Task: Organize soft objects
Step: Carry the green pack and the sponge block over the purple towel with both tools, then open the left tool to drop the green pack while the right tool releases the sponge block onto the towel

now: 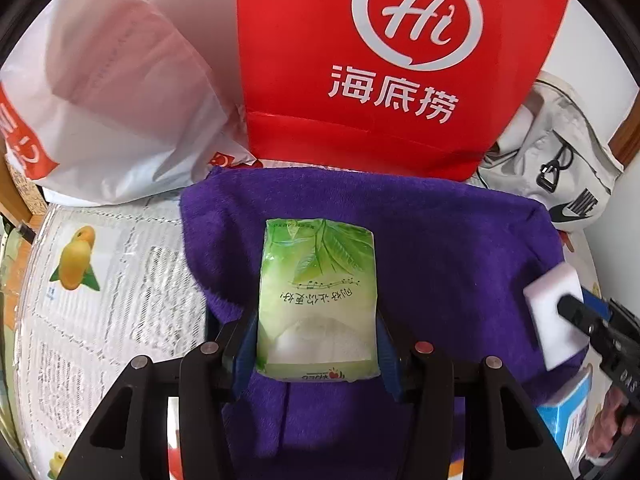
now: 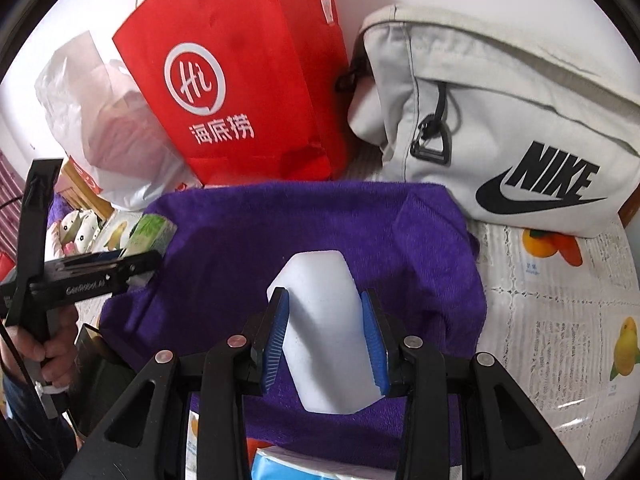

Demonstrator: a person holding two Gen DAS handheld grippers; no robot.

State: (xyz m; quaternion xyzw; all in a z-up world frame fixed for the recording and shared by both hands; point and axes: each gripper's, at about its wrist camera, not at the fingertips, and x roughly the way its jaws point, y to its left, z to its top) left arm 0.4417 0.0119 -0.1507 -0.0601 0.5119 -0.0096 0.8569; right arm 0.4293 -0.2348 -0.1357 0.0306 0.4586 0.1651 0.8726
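A folded purple towel [image 1: 420, 240] lies on the table in front of the bags; it also shows in the right wrist view [image 2: 300, 224]. My left gripper [image 1: 316, 340] is shut on a green tissue pack [image 1: 318, 296] and holds it over the towel. The pack's end shows at the left of the right wrist view [image 2: 154, 232]. My right gripper [image 2: 324, 336] is shut on a white sponge block [image 2: 324, 328] above the towel. That sponge [image 1: 554, 312] and the right gripper [image 1: 588, 320] show at the right edge of the left wrist view.
A red paper bag [image 1: 380, 60] [image 2: 240, 92], a white plastic bag [image 1: 120, 100] [image 2: 108, 120] and a grey Nike bag [image 2: 500, 120] [image 1: 560, 152] stand behind the towel. A fruit-print tablecloth [image 1: 100, 300] covers the table. A blue-white pack [image 2: 320, 466] lies under my right gripper.
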